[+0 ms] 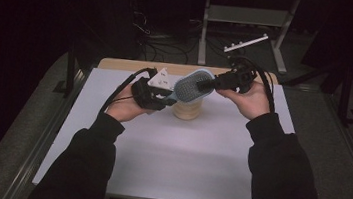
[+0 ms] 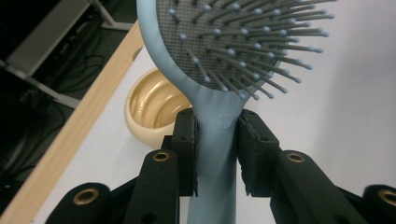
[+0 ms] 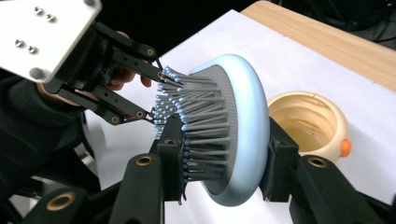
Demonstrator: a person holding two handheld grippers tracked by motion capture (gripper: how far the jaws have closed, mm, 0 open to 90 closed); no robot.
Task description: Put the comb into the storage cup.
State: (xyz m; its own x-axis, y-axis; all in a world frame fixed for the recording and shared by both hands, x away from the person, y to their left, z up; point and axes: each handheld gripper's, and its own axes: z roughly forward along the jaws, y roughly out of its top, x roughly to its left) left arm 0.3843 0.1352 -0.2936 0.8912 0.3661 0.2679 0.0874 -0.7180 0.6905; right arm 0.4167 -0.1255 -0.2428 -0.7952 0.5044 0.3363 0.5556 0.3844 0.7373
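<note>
Above a white table [image 1: 168, 154], the left gripper [image 2: 217, 140] clamped a blue hairbrush [image 1: 192, 86] by its handle while the right gripper [image 3: 224, 158] pinched its head over a cream bowl [image 3: 310, 123].

Pale blue hairbrush [image 1: 192, 84], grey bristles; cream bowl [image 1: 186, 110].

White table [image 1: 167, 164], wooden far edge [image 1: 118, 64], dark room, grey metal stand [image 1: 247, 17], cables [image 1: 161, 40]
</note>
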